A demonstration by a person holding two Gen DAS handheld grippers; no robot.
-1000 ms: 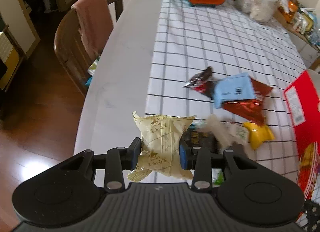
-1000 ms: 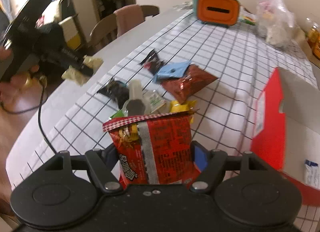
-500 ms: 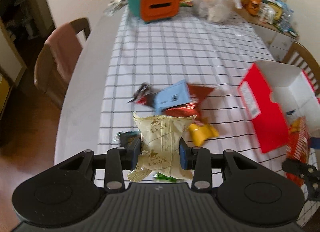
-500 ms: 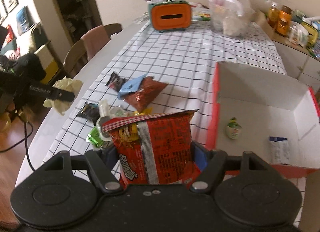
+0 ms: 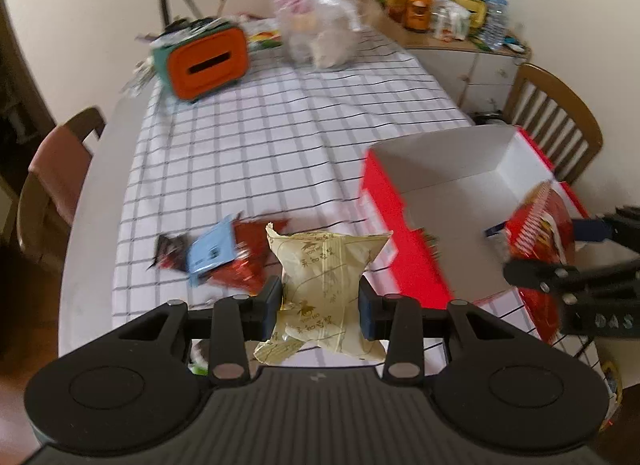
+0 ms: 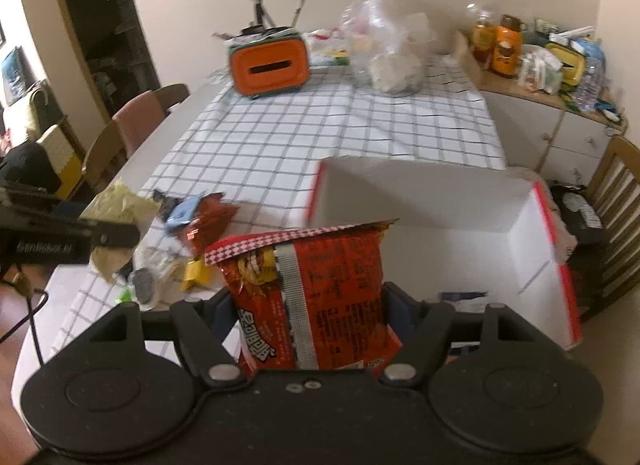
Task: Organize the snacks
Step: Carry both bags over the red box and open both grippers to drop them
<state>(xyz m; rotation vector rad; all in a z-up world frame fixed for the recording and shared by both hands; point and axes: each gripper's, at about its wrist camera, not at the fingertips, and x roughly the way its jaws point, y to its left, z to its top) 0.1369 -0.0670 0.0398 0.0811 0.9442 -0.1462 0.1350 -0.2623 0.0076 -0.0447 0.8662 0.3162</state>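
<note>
Left gripper [image 5: 320, 301]: fingers clamped on a cream packet [image 5: 324, 285], puffy crinkled film with pinched ends, held above the checked cloth [image 5: 256, 137].
Right gripper [image 6: 306, 317]: fingers grasping a red noodle bag [image 6: 316, 297], glossy foil with a zigzag-cut top, over the open red box [image 6: 440, 201], white card inside.
Loose wrappers [image 5: 216, 257] heaped beside the box.

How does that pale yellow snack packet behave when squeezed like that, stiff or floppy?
Probably soft: the pale yellow snack packet pinches in where the left gripper clamps it. Its crinkled ends flare freely, so likely thin, light film. It hangs without visibly slipping, though contents might crush.
</note>
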